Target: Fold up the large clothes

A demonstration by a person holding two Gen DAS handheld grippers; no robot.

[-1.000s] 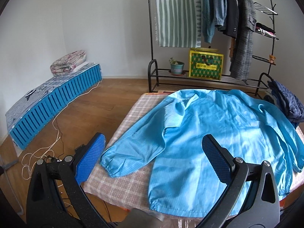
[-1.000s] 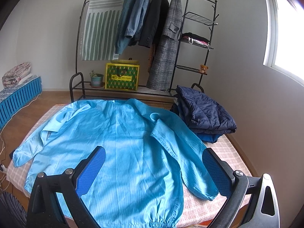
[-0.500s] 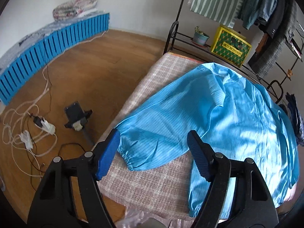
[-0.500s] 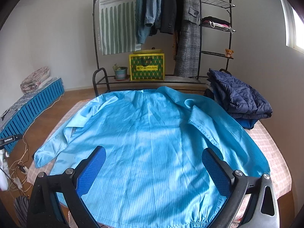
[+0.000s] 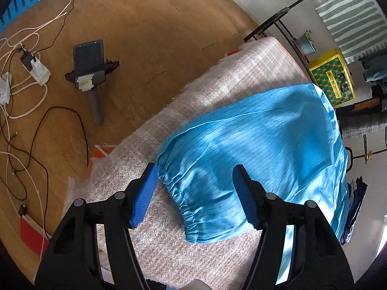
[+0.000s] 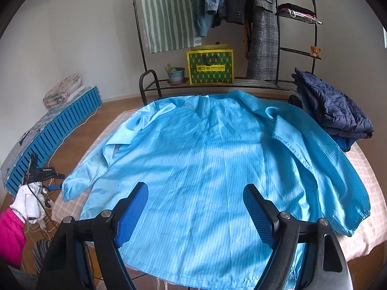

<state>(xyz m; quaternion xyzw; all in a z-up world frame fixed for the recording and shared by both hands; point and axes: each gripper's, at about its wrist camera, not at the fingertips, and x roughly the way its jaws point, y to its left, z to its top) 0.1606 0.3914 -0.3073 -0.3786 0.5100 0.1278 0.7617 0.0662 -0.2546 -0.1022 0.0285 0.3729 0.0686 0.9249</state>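
A large light-blue jacket (image 6: 205,145) lies spread flat, back up, on a table covered by a checked cloth (image 6: 367,169). In the left wrist view its sleeve (image 5: 254,140) runs toward me, and the gathered cuff (image 5: 179,193) lies between the blue pads of my left gripper (image 5: 194,169). Those jaws are closing, with neither pad pressing on the fabric. My right gripper (image 6: 196,188) hovers over the lower back of the jacket, above the hem. Its jaws are closing too, with only flat fabric below them. The other cuff (image 6: 355,222) rests at the right.
A folded navy quilted jacket (image 6: 333,111) sits at the table's far right corner. Behind stands a clothes rack (image 6: 263,24) with a yellow-green bag (image 6: 210,67). On the wooden floor left of the table lie cables (image 5: 24,72) and a black device (image 5: 89,65). A gloved hand (image 6: 26,203) shows at the left.
My left gripper has swung down and left to the sleeve cuff, rolling as it went, and its jaws have narrowed. The right gripper has tipped down toward the hem and narrowed a little.
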